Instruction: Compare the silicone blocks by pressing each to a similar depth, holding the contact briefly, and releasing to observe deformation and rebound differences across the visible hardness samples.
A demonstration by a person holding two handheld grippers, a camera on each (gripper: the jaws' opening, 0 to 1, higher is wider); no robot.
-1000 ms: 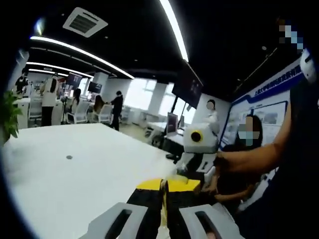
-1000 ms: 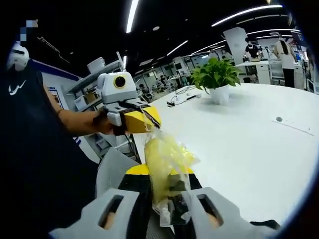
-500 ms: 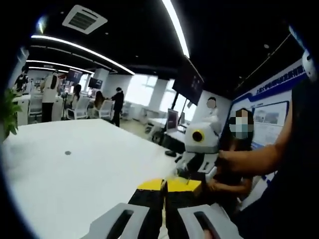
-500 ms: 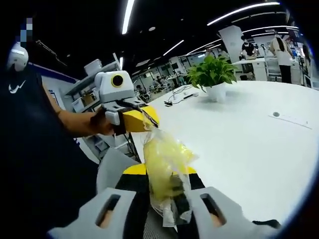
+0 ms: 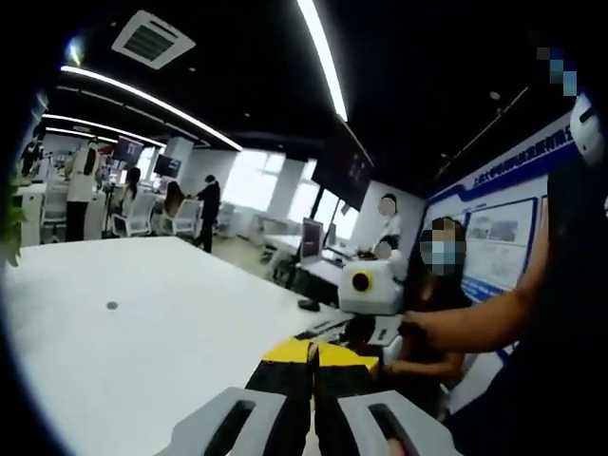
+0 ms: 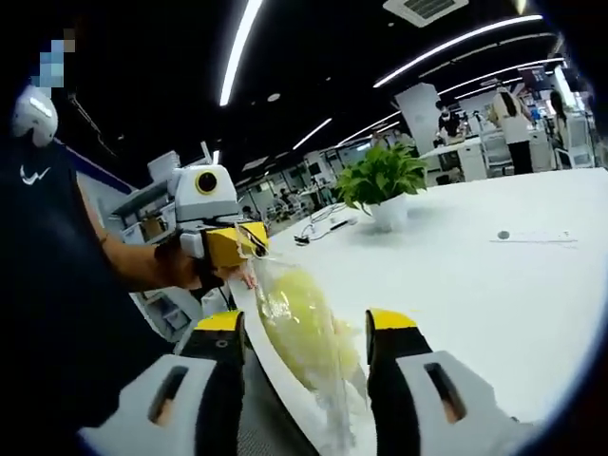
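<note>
1. The bag [image 6: 302, 328], clear plastic with yellow content, hangs in the air over the edge of the white table [image 6: 494, 294].
2. The left gripper [image 6: 237, 242] pinches the top of the bag; in the left gripper view its jaws [image 5: 311, 353] are closed together.
3. The right gripper [image 6: 309, 328] is open, with wide jaws; the bag is between them, but I cannot tell if it touches them.
4. A potted plant [image 6: 382, 185] stands further on the table.
5. People [image 5: 207, 204] stand in the office behind.
</note>
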